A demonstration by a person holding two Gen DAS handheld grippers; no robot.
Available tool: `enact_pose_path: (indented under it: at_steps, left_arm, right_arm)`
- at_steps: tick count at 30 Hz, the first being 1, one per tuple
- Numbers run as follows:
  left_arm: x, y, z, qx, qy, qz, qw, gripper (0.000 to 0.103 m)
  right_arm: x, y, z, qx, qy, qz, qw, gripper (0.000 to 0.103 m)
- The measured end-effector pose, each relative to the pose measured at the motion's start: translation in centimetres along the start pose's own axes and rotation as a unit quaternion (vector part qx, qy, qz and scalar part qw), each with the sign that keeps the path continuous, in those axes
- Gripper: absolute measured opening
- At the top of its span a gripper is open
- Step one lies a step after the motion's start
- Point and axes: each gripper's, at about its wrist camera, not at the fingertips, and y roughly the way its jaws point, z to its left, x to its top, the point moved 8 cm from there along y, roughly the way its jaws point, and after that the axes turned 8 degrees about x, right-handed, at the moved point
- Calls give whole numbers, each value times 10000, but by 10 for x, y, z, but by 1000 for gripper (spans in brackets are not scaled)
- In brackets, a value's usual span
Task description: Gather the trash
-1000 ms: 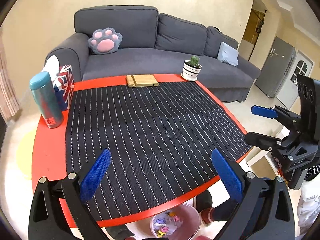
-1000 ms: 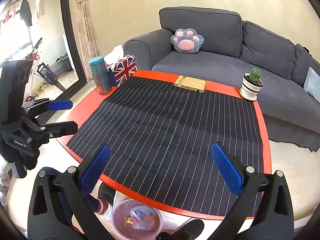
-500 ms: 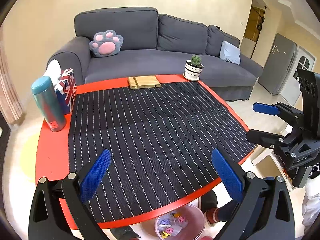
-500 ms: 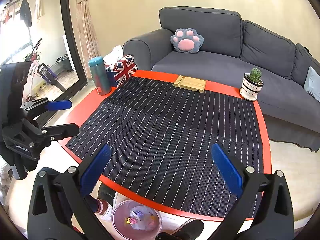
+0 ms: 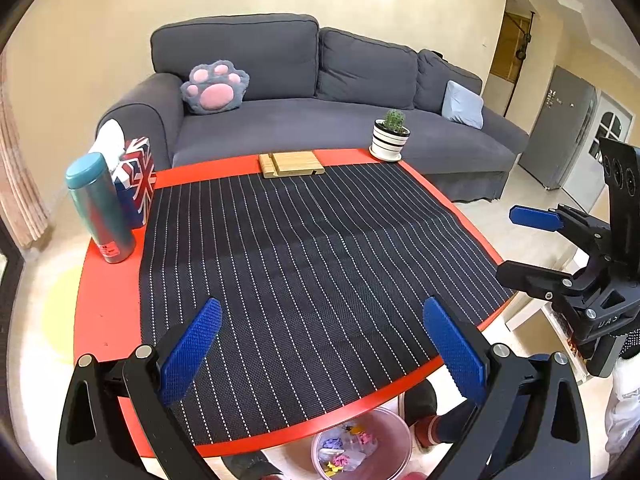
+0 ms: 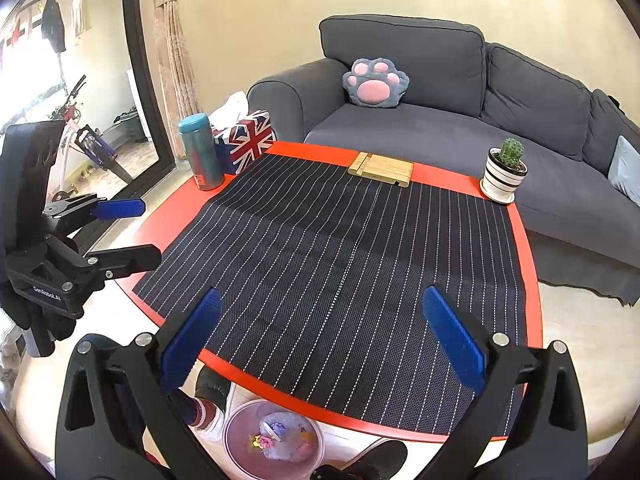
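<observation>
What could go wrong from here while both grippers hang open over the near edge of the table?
1. The clear plastic bin of crumpled paper scraps sits on the floor by the person's feet; a step could tip it.
2. The tall teal flask stands near the red table's rim; a sweeping left gripper might knock it off.

The bin under the red table is partly hidden: the table rim covers its far side in the left wrist view, and the lower picture edge cuts its near side. The coloured scraps inside it are too small to identify. The tissue box stands partly behind the teal bottle. The person's feet show only in part beneath the table edge. The sofa runs out of the right wrist view at the right.
</observation>
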Motion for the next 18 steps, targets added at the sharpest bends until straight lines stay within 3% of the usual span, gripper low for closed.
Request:
enact_pose_path:
  at_steps: [18]
  left_arm:
    - [-1,2,-4,-23,26,32,10000,97]
  right_arm:
    - [-1,2,0,15,11,21,10000,99]
